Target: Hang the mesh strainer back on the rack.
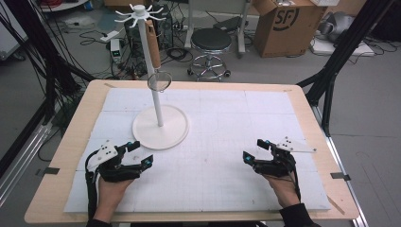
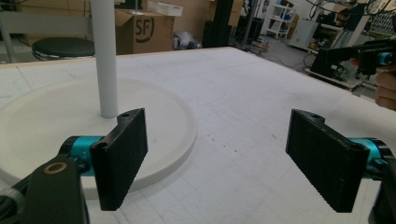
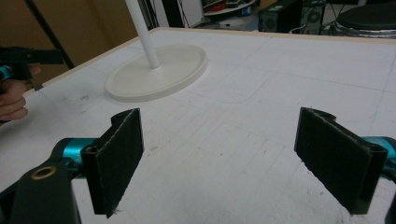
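Note:
A white stand (image 1: 160,126) with a round base and a tall pole rises left of the table's middle; spokes crown its top (image 1: 139,11). From one spoke hangs a small wire strainer (image 1: 158,81) with a wooden handle (image 1: 152,42). My left gripper (image 1: 142,153) rests open just below the base's front edge, nothing between its jaws. In the left gripper view the base (image 2: 56,112) and pole (image 2: 105,56) stand close ahead. My right gripper (image 1: 254,150) sits open at the right, jaws wide apart and empty. The right gripper view has the base (image 3: 154,72) farther off.
A white gridded mat (image 1: 227,123) covers the wooden table (image 1: 71,127). Behind the table stand a black stool (image 1: 211,45) and a cardboard box (image 1: 283,26), with cables on the floor. Black frame legs (image 1: 331,61) flank the table.

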`<state>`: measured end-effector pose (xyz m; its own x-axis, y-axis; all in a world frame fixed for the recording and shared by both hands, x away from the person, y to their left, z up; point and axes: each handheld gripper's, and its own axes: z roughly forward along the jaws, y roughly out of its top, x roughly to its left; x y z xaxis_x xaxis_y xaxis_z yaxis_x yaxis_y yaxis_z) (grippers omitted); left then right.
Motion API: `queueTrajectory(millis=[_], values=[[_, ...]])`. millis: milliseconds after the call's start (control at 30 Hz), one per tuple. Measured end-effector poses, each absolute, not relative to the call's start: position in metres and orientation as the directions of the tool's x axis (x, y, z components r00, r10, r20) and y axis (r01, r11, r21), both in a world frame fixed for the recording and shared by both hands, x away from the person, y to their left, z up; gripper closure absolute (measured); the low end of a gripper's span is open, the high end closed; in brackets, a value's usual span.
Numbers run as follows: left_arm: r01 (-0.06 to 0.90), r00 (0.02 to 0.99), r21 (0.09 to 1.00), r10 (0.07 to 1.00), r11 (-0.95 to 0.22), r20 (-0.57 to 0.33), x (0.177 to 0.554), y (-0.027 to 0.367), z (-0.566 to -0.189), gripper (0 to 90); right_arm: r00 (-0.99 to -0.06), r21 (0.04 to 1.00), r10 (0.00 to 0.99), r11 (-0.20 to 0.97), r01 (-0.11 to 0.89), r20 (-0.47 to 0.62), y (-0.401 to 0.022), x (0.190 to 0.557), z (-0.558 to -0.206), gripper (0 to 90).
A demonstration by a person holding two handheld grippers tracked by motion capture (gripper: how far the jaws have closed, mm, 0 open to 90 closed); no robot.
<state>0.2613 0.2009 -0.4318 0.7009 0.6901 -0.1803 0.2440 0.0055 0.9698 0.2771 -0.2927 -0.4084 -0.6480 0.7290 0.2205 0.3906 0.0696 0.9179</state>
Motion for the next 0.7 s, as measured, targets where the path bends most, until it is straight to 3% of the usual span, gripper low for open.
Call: queueTrajectory(millis=[700], values=[[0.248, 0.7, 0.969, 0.689, 0.011, -0.187, 0.2572, 0.2017, -0.4334, 20.4, -0.636, 0.908, 0.734, 0.064, 0.414, 0.238, -0.2955, 0.2739, -0.4183, 13.3]])
